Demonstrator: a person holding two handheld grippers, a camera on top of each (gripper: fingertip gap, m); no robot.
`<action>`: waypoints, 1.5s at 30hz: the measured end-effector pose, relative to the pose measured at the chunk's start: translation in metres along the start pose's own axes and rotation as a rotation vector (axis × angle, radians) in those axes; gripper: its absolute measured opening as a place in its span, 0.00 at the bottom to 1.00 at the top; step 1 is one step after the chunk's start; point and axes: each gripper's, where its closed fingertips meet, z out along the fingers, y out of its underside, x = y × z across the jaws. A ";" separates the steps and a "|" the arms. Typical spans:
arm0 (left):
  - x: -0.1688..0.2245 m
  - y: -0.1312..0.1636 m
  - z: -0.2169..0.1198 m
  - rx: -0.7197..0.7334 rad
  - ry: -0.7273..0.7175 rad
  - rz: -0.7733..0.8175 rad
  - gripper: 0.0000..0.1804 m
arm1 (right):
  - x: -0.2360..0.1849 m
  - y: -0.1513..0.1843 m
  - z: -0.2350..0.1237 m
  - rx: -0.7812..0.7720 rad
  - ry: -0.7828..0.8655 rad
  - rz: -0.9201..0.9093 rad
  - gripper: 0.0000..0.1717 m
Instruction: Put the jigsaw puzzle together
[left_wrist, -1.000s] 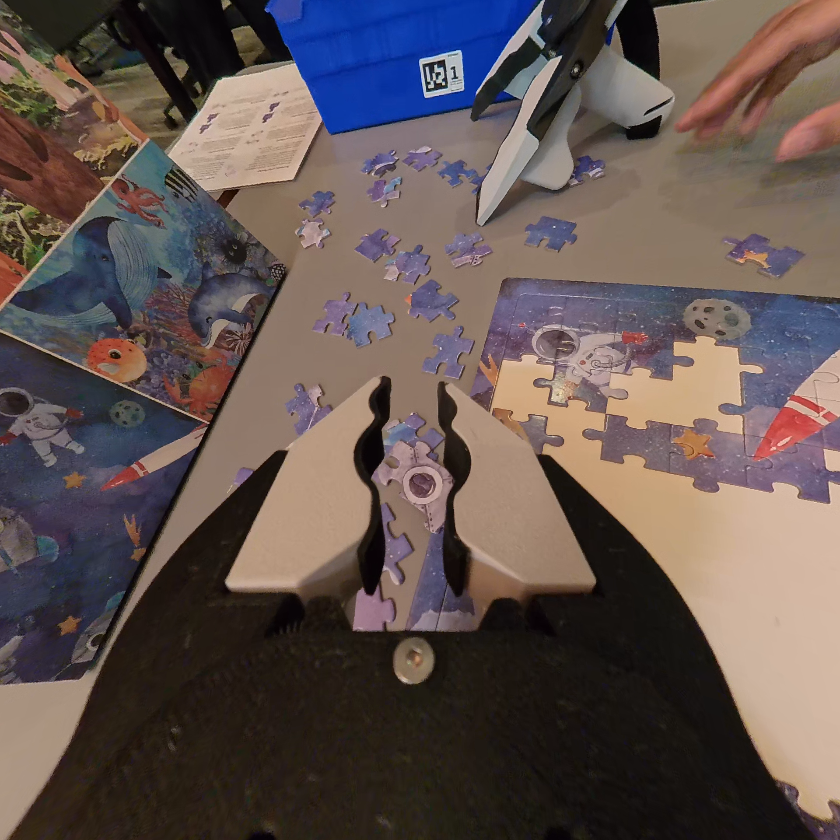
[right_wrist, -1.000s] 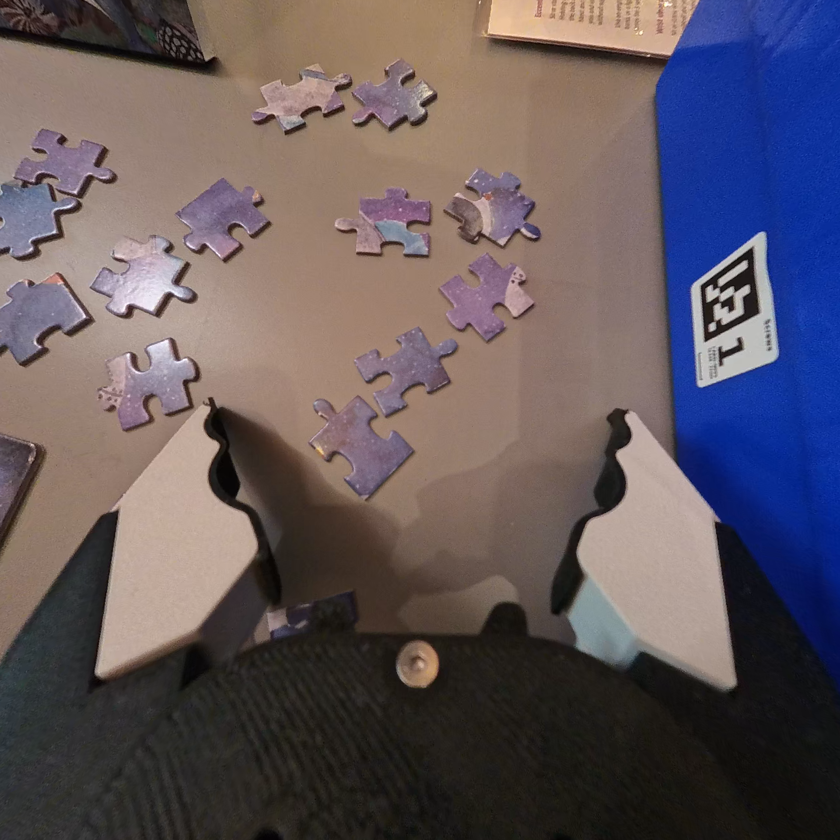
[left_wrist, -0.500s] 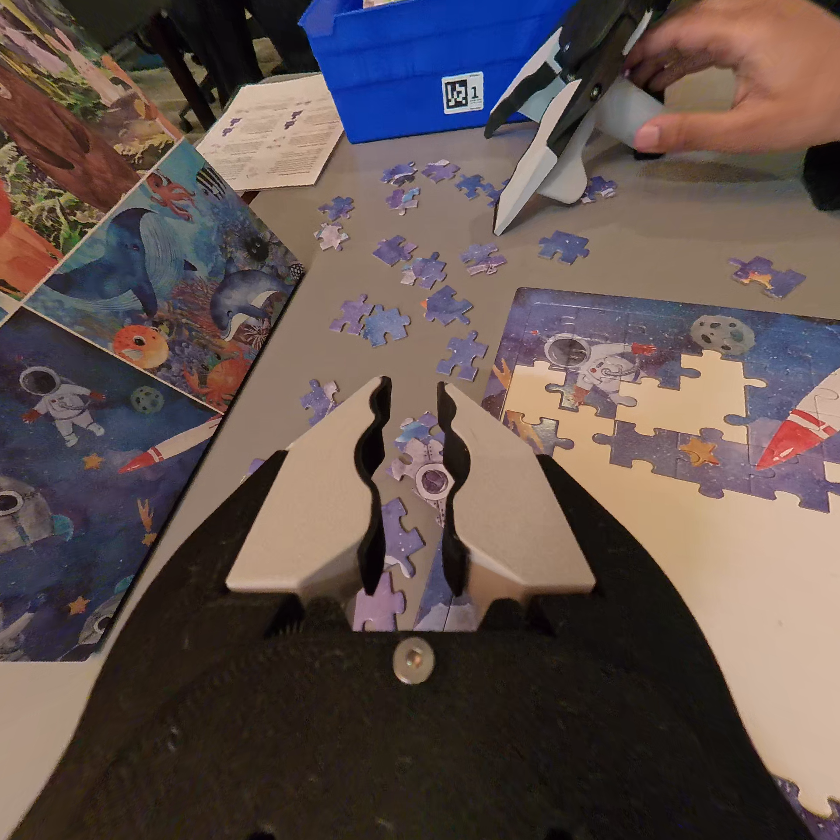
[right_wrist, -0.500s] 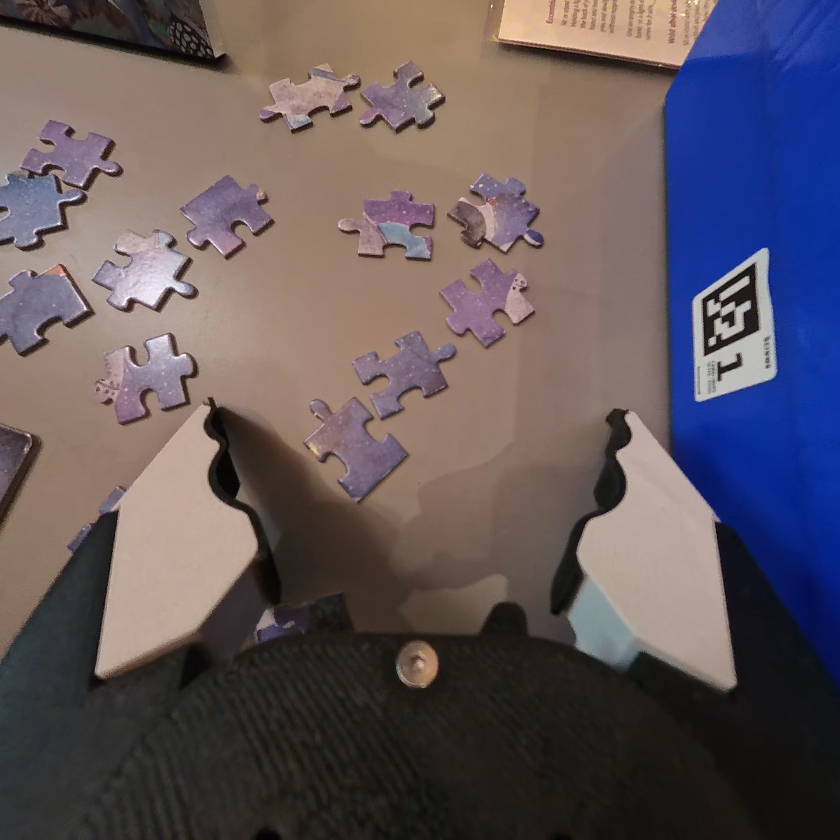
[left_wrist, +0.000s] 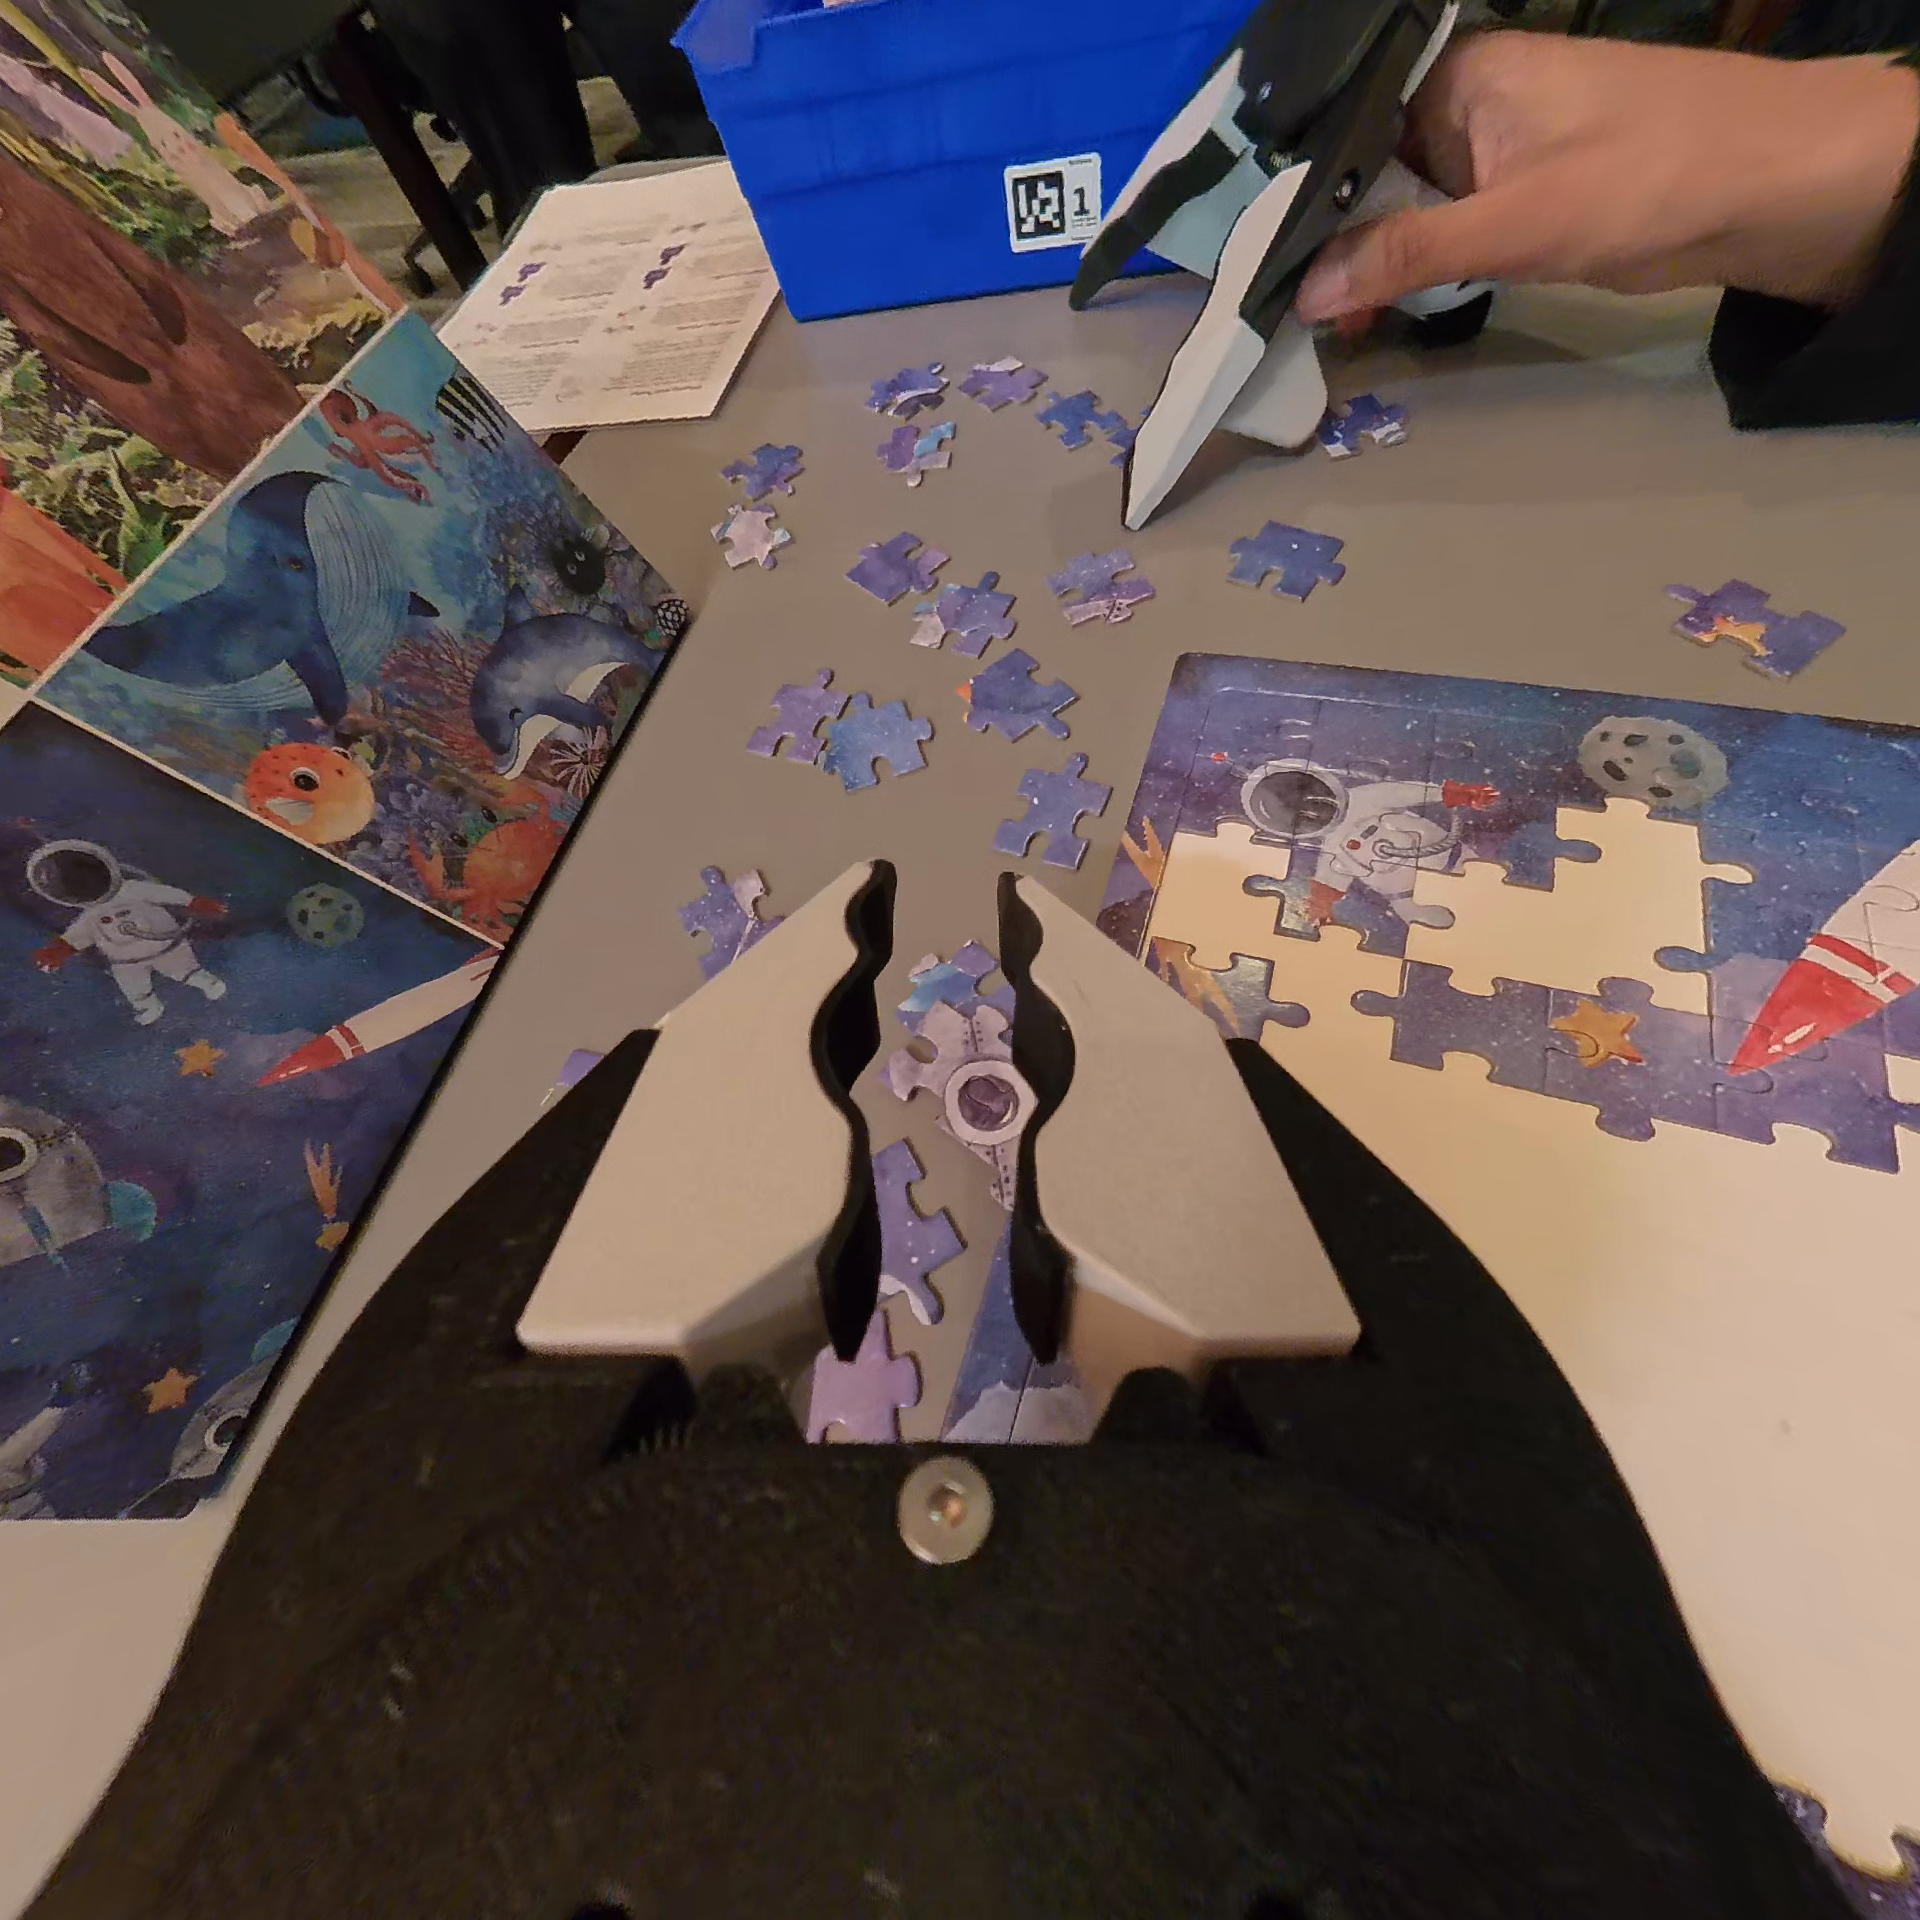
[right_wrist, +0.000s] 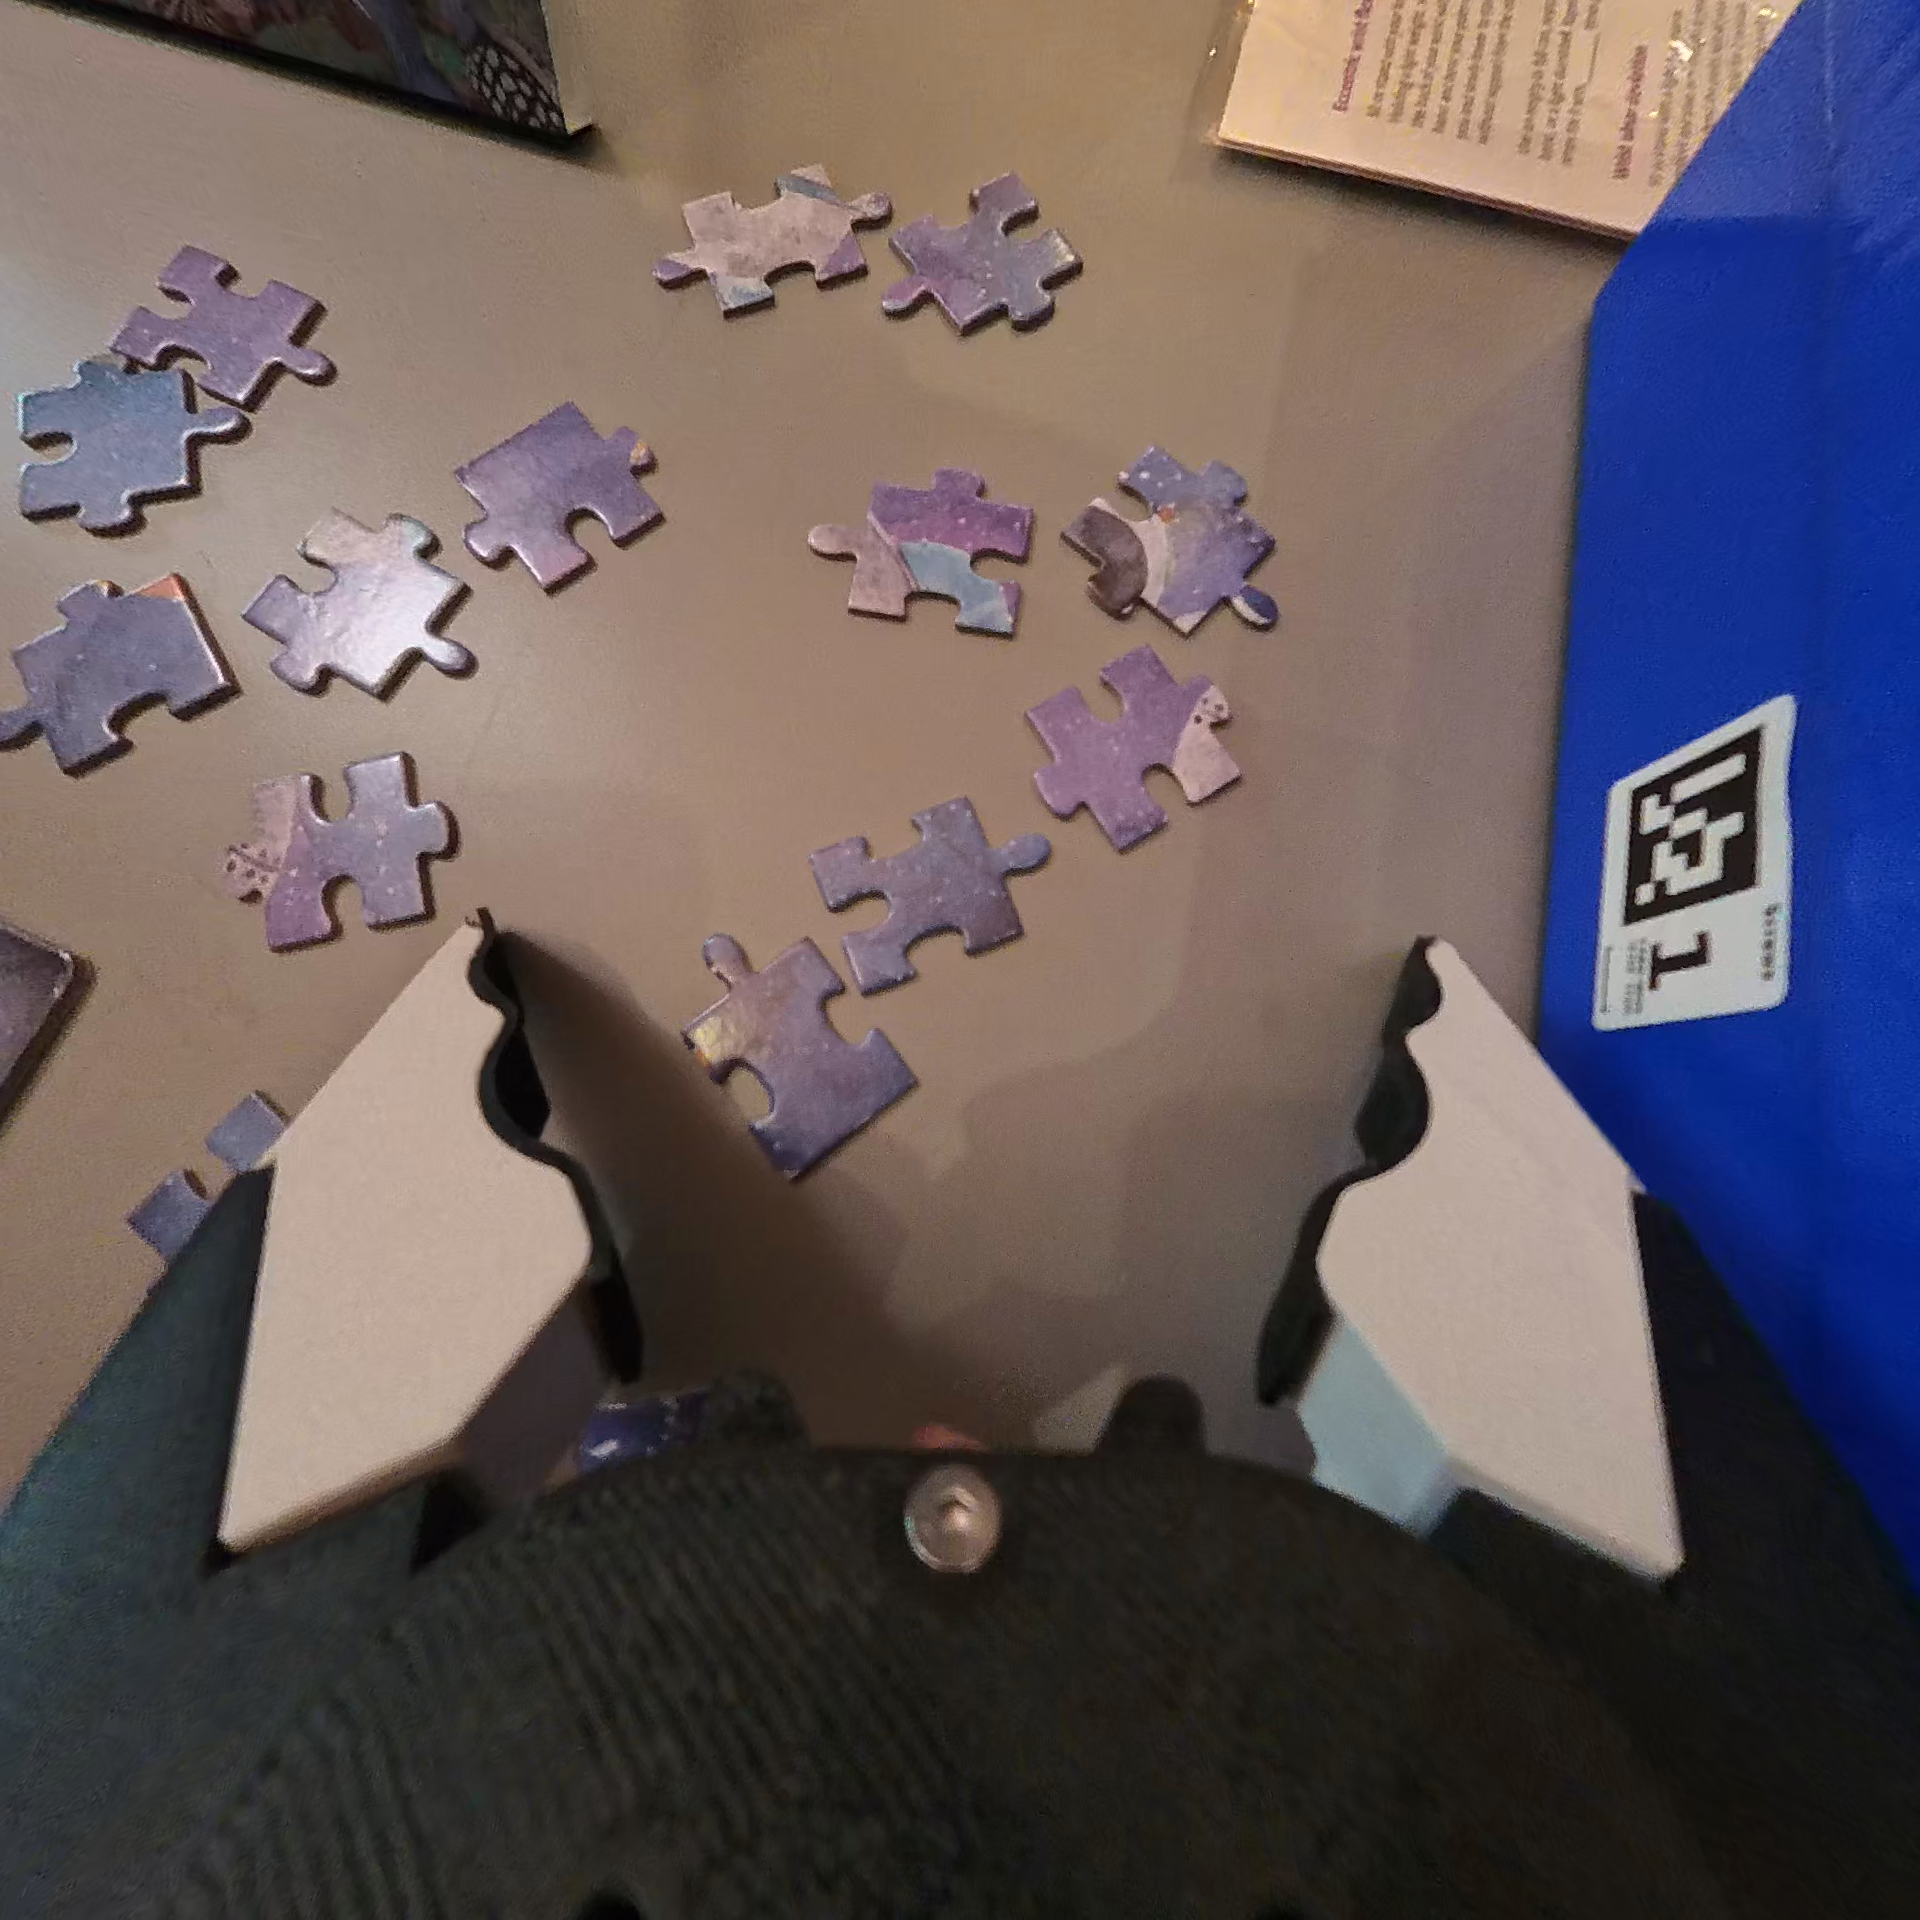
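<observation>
My left gripper (left_wrist: 945, 878) hovers low over the grey table (left_wrist: 644, 987), its jaws a narrow slit apart with nothing between the pads. Through the slit I see loose pieces lying on the table, one pale with a grey ring (left_wrist: 977, 1091). The part-built space puzzle board (left_wrist: 1403, 1299) lies just to its right. My right gripper (right_wrist: 951, 935) is wide open and empty over loose purple pieces; the nearest piece (right_wrist: 800, 1049) lies between its fingers, untouched. In the left wrist view the right gripper (left_wrist: 1226, 343) tilts tip-down by the blue bin, with a hand (left_wrist: 1610, 177) on it.
A blue bin (right_wrist: 1745, 520) with a square marker tag stands close to my right finger; it also shows at the back in the left wrist view (left_wrist: 914, 125). Picture sheets (left_wrist: 260, 675) lie on the left, a printed paper (left_wrist: 623, 301) behind them. Loose pieces (left_wrist: 883, 738) are scattered mid-table.
A hand reached in and took hold of the right gripper. My left gripper drew back a little; the pieces under it slid in view. Both jaws kept their width.
</observation>
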 end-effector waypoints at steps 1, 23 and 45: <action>0.000 0.000 0.000 -0.002 0.000 0.002 0.10 | 0.000 -0.002 -0.002 0.017 0.001 -0.009 0.89; -0.014 -0.001 -0.005 0.016 -0.077 -0.014 0.14 | -0.165 -0.112 -0.053 0.710 0.049 -0.623 0.09; -0.034 0.006 -0.010 0.007 -0.179 -0.057 0.17 | -0.164 -0.092 -0.027 0.445 -0.331 -0.122 0.07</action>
